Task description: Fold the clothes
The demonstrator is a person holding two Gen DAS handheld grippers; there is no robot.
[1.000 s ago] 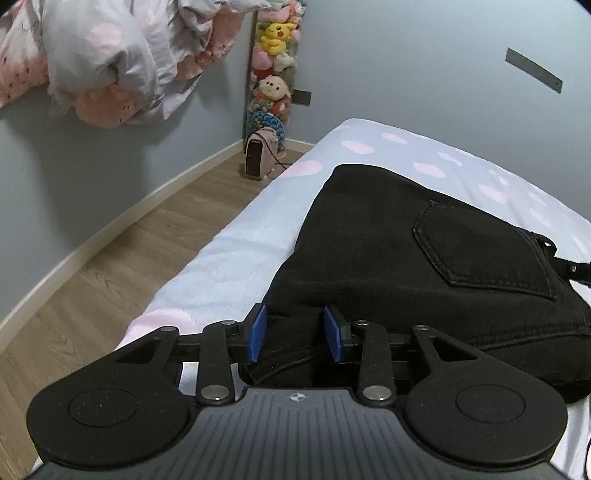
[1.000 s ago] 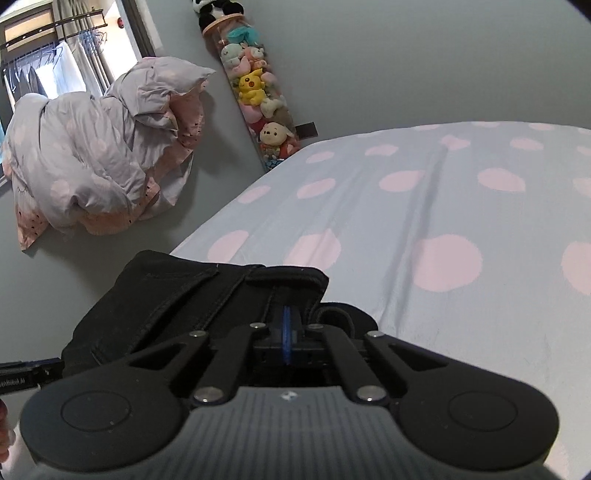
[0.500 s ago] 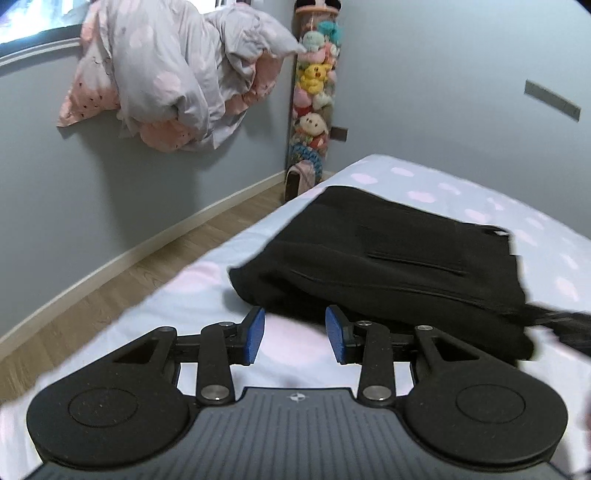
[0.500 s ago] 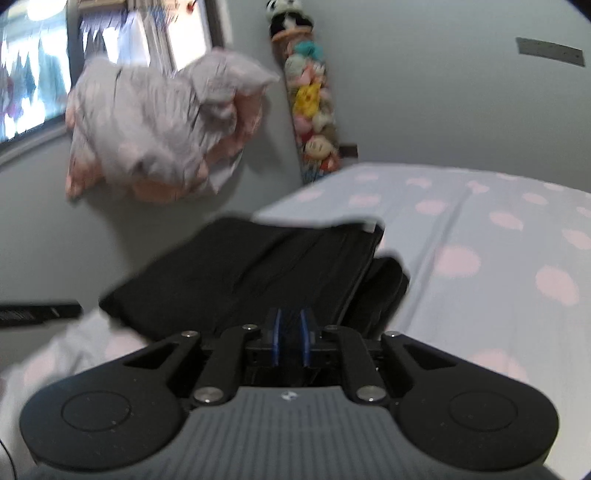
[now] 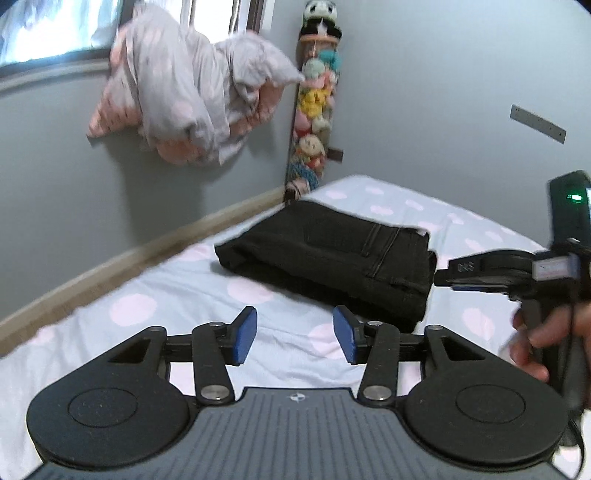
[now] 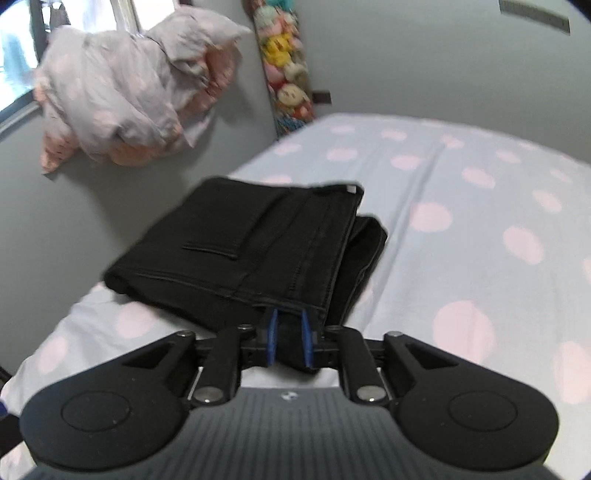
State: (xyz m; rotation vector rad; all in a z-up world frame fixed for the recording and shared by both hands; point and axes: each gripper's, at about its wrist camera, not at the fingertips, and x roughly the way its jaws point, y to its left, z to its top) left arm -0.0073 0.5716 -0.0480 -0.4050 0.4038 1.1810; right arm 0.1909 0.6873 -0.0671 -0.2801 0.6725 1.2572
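1. Black jeans lay folded into a thick rectangle on the bed, near the edge that faced the grey wall.
2. The bed's sheet was pale blue with pink dots, and it showed bare on every side of the fold.
3. The left gripper hung over the sheet just short of the jeans, its blue fingers set wide apart with nothing between them.
4. The right gripper sat at the near end of the jeans, its fingers parted a little, with dark cloth showing in the gap; the pads did not look pressed onto it.
5. From the left wrist view, the right gripper reached in from the right beside the fold, held by the person's right hand.
6. A bundle of grey and pink bedding hung against the wall below a window.
7. A tall column of plush toys stood in the corner past the bed.
8. Both views were somewhat blurred.
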